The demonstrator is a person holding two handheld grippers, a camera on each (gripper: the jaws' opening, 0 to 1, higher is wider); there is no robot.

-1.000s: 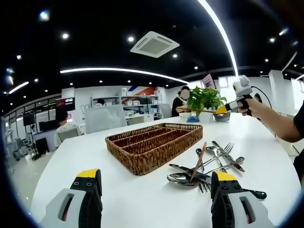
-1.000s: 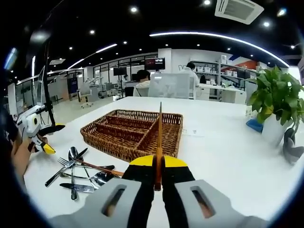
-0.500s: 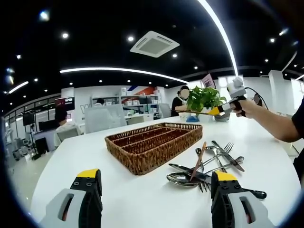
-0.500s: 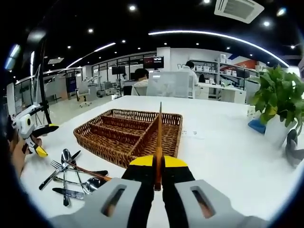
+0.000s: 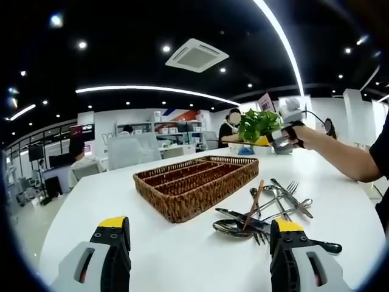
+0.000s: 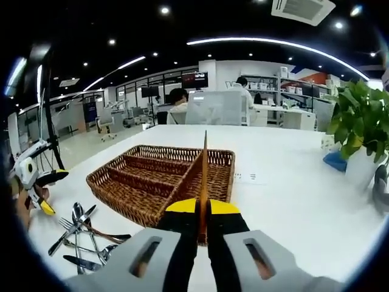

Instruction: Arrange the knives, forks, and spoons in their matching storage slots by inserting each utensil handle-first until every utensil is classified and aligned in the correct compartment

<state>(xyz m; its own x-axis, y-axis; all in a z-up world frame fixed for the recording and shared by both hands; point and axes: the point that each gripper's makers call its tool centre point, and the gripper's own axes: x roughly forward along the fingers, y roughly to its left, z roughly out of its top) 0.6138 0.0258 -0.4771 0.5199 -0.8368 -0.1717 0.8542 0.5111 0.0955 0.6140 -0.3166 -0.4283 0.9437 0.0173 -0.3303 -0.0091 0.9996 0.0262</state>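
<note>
In the right gripper view, our right gripper [image 6: 203, 234] has its jaws clenched on a wood-handled utensil [image 6: 203, 182], whose slim handle runs straight ahead from between the yellow-tipped jaws. Just beyond the tips sits the wicker tray [image 6: 137, 201] on the white bench [image 6: 292, 213], the handle's far end over its long slots. To the left of those jaws lies the heap of cutlery [image 6: 82, 234], and past it the left gripper [image 6: 45, 207].

In the left gripper view, that gripper's jaws stand released and wide apart, with nothing between them. The tray lies ahead, between the two jaws; the cutlery pile is just above the right-hand jaw. A potted plant [image 5: 260, 125] stands farther off, near our right gripper.
</note>
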